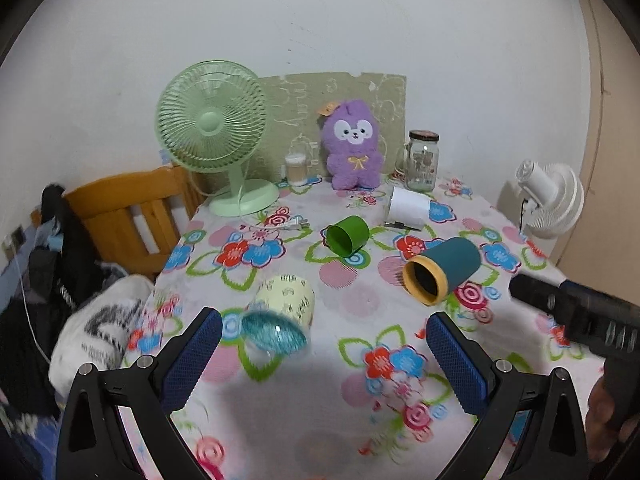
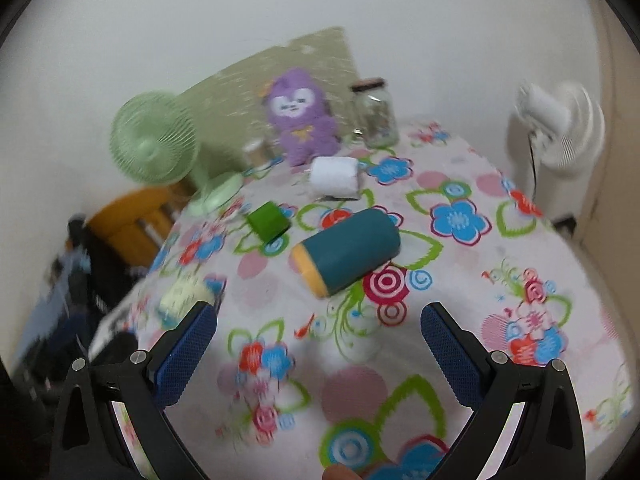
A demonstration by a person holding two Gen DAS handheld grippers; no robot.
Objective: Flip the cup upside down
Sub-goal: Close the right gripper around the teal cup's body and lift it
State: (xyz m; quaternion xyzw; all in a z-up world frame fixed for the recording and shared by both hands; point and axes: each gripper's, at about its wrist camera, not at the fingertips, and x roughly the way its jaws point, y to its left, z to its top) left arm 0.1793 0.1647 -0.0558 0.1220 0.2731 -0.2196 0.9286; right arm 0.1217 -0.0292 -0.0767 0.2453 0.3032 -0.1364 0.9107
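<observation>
Several cups lie on their sides on the floral tablecloth. A teal cup with a yellow rim (image 1: pixel 442 274) (image 2: pixel 346 252) lies right of centre, mouth toward me. A green cup (image 1: pixel 346 235) (image 2: pixel 267 220) lies behind it. A pale cup with a blue inside (image 1: pixel 282 312) (image 2: pixel 182 294) lies just ahead of my left gripper's left finger. A white cup (image 1: pixel 408 207) (image 2: pixel 335 178) lies farther back. My left gripper (image 1: pixel 324 340) is open and empty above the cloth. My right gripper (image 2: pixel 318 338) is open and empty, short of the teal cup; its body shows in the left wrist view (image 1: pixel 576 314).
A green desk fan (image 1: pixel 214 128), a purple plush toy (image 1: pixel 354 146), a glass jar (image 1: pixel 423 160) and a small glass (image 1: pixel 297 169) stand at the back. A white fan (image 1: pixel 550 196) stands off the table's right edge. A wooden chair (image 1: pixel 128 212) is at the left.
</observation>
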